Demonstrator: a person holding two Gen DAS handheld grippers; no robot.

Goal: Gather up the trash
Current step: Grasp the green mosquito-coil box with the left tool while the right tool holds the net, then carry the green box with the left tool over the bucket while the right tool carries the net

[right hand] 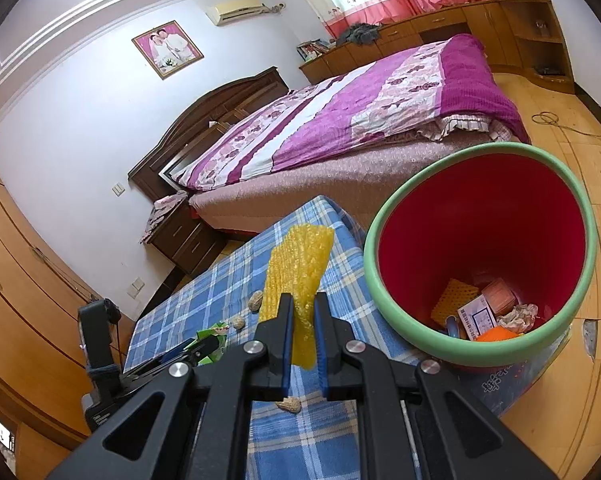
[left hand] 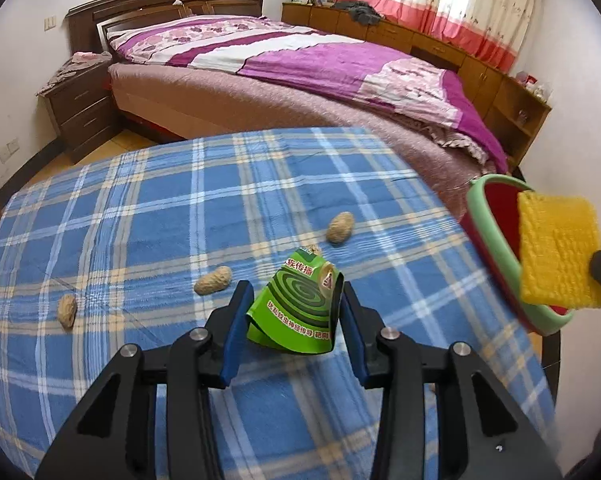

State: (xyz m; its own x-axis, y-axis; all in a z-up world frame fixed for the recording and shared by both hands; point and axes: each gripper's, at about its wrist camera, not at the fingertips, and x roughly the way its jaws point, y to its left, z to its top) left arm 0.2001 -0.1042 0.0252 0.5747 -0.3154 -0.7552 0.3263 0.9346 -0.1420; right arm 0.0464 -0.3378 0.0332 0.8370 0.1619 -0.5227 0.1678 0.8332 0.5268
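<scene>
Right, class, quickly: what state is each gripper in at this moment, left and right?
Left gripper: closed on the green wrapper, both pads touching it.
Right gripper: shut on the yellow foam sheet, beside the red bin.

A crumpled green wrapper (left hand: 296, 308) with a spiral print stands tented on the blue plaid worktop (left hand: 140, 208), near the front; three whole peanut shells (left hand: 339, 227) lie scattered to its left and beyond it; a yellow mesh foam sheet (right hand: 296, 276) stands upright, edge-on; at the right a red bin with a green rim (right hand: 380, 280) holds a box, crumpled paper and more yellow mesh.
</scene>
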